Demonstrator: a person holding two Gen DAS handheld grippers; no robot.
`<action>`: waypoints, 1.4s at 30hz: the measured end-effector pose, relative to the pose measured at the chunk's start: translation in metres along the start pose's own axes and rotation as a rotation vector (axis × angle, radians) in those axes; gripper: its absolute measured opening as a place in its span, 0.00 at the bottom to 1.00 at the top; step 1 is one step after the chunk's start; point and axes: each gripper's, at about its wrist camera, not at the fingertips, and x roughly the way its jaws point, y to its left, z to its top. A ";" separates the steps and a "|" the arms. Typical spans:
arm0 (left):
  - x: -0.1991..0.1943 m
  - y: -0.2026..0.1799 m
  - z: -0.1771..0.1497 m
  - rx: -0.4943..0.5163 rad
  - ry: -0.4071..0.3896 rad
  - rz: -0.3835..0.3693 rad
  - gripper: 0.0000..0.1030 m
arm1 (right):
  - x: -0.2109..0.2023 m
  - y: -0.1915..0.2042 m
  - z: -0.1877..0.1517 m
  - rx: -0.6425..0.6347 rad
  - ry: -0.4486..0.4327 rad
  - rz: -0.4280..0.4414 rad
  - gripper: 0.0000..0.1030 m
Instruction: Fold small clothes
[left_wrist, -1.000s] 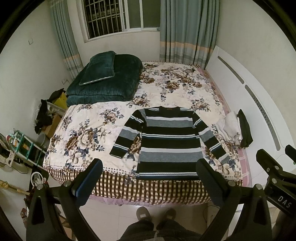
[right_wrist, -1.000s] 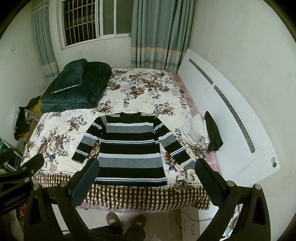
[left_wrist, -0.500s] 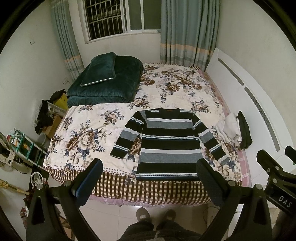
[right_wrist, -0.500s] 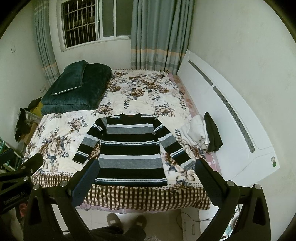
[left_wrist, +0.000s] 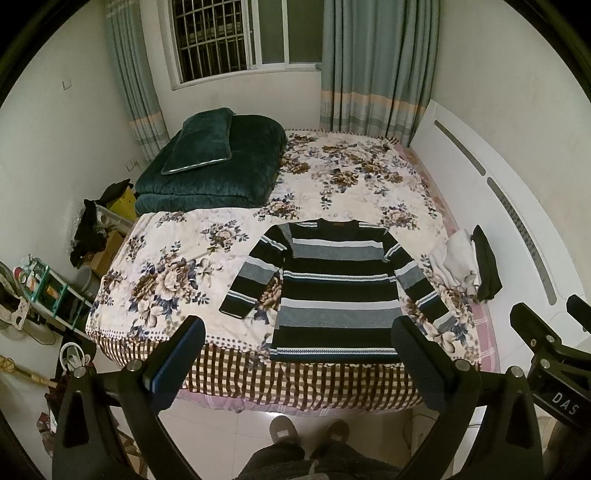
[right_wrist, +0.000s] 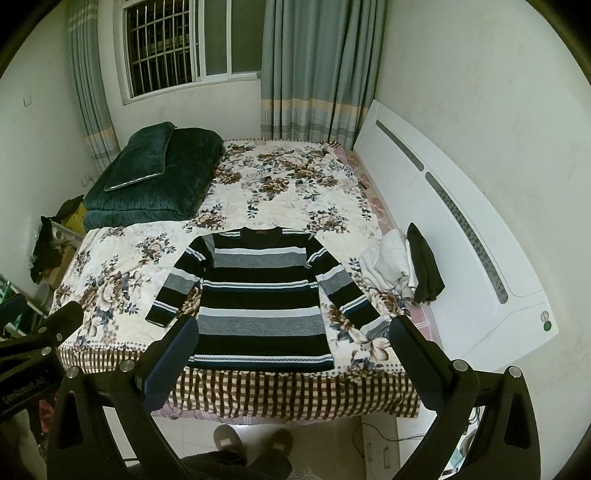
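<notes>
A long-sleeved sweater with black, grey and white stripes lies flat, face up, on the floral bedspread, its hem at the near bed edge and both sleeves spread outward. It also shows in the right wrist view. My left gripper is open and empty, held high above the floor in front of the bed. My right gripper is open and empty too, at a similar height. Both are well apart from the sweater.
A folded dark green quilt with a pillow lies at the bed's far left. A small heap of white and black clothes lies at the right edge by the white headboard. Clutter and a rack stand left of the bed. The person's slippers stand below.
Both views have tilted up slightly, so the bed and sweater sit a little lower in frame. The sweater has not moved. Both grippers stay open.
</notes>
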 end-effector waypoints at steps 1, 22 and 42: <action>-0.001 0.000 0.000 0.000 0.000 0.001 1.00 | 0.000 0.000 0.000 0.001 0.000 0.000 1.00; -0.004 0.002 -0.001 -0.003 -0.009 -0.002 1.00 | 0.000 0.001 0.000 0.002 -0.004 0.004 1.00; 0.137 0.007 0.032 0.059 -0.054 0.064 1.00 | 0.145 -0.080 0.005 0.336 0.111 -0.146 1.00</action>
